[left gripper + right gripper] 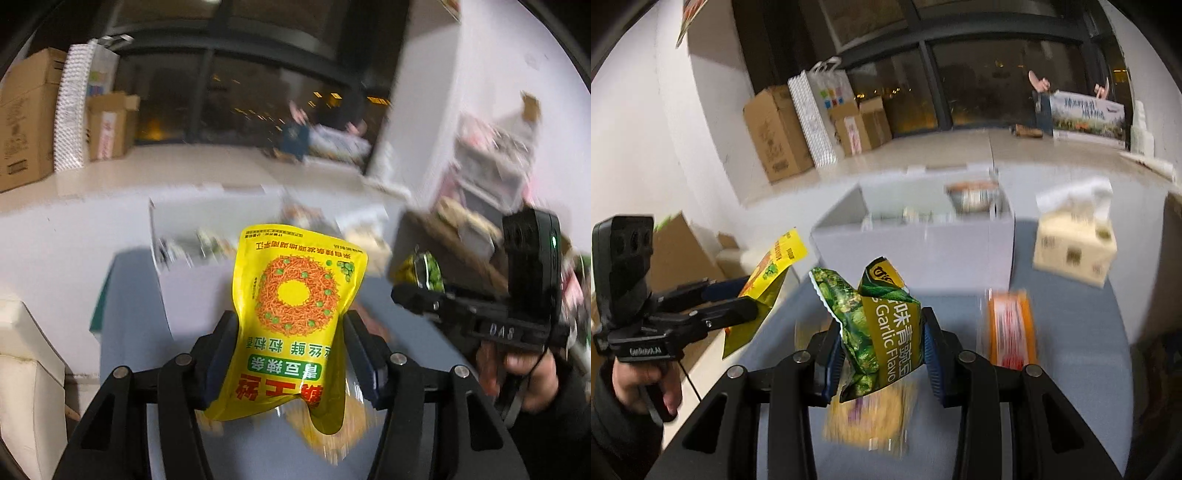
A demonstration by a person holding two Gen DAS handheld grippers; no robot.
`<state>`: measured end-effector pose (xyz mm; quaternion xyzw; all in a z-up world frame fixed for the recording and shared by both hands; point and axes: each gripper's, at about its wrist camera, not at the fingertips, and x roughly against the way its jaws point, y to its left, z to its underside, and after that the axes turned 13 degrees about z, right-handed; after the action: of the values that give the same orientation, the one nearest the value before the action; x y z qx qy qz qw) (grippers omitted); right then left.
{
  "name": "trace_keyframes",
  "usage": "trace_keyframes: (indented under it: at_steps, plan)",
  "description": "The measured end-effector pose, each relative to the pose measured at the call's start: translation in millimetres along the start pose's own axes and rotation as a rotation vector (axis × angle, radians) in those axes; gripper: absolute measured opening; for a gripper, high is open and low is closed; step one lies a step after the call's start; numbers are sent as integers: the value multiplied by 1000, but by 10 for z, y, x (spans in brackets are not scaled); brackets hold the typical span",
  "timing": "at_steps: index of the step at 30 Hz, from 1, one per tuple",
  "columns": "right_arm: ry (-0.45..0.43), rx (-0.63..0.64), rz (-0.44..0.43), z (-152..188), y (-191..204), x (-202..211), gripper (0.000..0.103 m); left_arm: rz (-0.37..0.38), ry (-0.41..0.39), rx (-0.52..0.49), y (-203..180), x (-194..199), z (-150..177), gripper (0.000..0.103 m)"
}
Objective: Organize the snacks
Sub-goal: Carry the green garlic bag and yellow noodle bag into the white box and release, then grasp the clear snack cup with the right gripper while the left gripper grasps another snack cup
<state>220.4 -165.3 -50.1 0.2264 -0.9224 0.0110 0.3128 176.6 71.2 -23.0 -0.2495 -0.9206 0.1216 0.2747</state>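
Note:
My left gripper (290,328) is shut on a yellow snack bag (291,306) printed with an orange ring, held upright above the grey-blue table (133,302). My right gripper (882,332) is shut on a green garlic-flavour pea bag (879,332), crumpled between its blue pads. In the right wrist view the left gripper (738,299) shows at the left with the yellow bag (768,273) in it. In the left wrist view the right gripper (417,291) shows at the right with a bit of the green bag (430,273). A white open box (923,236) with snacks inside stands behind.
An orange packet (1012,328) and a yellow packet (871,417) lie on the table (1071,332). A tissue pack (1075,247) stands at the right of the box. Cardboard boxes (775,133) line the far wall. A hand (631,380) holds the left gripper's handle.

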Motion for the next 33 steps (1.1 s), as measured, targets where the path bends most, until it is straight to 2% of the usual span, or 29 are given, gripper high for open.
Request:
trace_keyframes:
  at_steps: [6,9,11,12,13,14,15,18,26,30,33]
  plan:
    - [-23,-37,13,-818,-62,-444,41,-57,-55,81,464,-394,-717,63]
    - [-11,-63,28,-1143,-113,-749,41,-71,-49,115,684,-590,-908,63]
    - [-2,-90,26,-1280,-145,-902,42,-91,-35,121,791,-764,-1010,68]
    - [2,-106,13,-1350,-162,-997,46,-102,-31,123,816,-841,-1038,79]
    - [9,-114,2,-1410,-174,-1089,64,-119,-19,130,859,-905,-1060,94]
    - [20,-119,4,-1455,-183,-1163,80,-136,-4,137,902,-955,-1071,100]
    - [29,-126,15,-1487,-200,-1218,103,-149,-7,139,936,-971,-1064,103]
    - [-8,-168,46,-1463,-266,-1192,103,-142,-10,119,938,-899,-960,103]
    - [-38,-192,9,-1155,-394,-861,103,-143,-16,97,787,-494,-719,103]
    - [-72,-136,-9,-862,-347,-514,103,-99,-21,63,549,-199,-459,103]
    - [-67,-101,9,-500,-330,-237,103,-76,-7,27,310,-4,-167,103]
